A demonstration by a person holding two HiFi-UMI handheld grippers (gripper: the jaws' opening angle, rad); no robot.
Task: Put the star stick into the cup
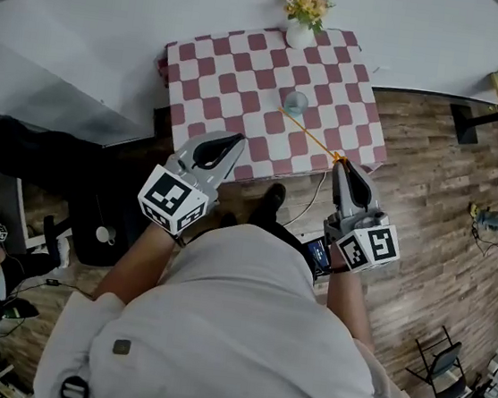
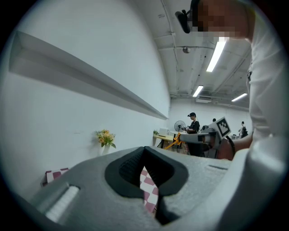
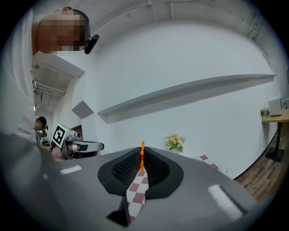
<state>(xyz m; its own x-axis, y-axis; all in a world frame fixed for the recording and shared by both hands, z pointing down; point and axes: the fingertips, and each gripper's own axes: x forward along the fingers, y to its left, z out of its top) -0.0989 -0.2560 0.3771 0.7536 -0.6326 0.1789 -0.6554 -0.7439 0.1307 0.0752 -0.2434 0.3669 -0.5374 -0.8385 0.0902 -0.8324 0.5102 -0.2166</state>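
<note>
The right claw [image 1: 340,162] is seen clamped on the near end of the star stick [image 1: 311,135], its jaws pressed together with the thin orange shaft pinched at their tips. From that claw the stick is stretched ahead and to the left, over the edge of the checkered tabletop [image 1: 218,82], and its far end is brought to the near rim of the cup [image 1: 296,102]. Whether that end is inside the cup cannot be told. A vase of flowers [image 1: 300,29] is placed well beyond the cup, at the far edge. The left claw [image 1: 231,139] is held level with the right one, to its left, with jaws closed together and nothing gripped.
</note>
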